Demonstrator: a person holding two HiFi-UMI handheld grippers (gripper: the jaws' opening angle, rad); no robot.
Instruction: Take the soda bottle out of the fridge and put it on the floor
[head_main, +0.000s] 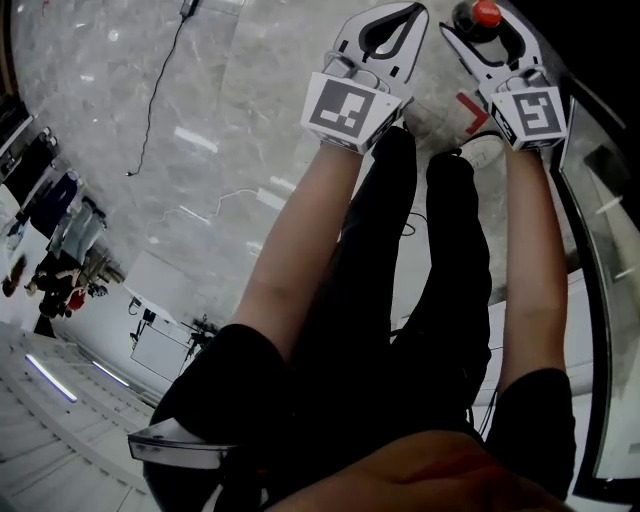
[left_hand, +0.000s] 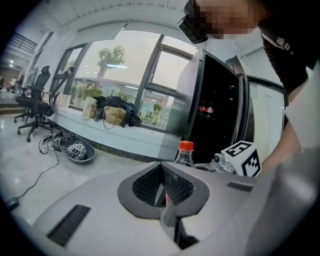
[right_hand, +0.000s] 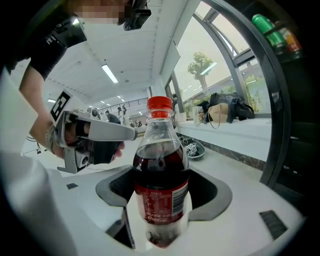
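My left gripper (left_hand: 162, 192) has its jaws pressed together, nothing between them. To its right, my right gripper (right_hand: 160, 200) is clamped on the lower body of the soda bottle (right_hand: 161, 165), which stands upright, red cap up, just beside the open fridge (left_hand: 220, 115). I can't tell whether its base touches the floor (head_main: 200, 120).

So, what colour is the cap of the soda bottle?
Red. The bottle cap shows best in the right gripper view.

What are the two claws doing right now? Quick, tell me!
Left claw: closed, holding nothing.
Right claw: closed on the soda bottle.
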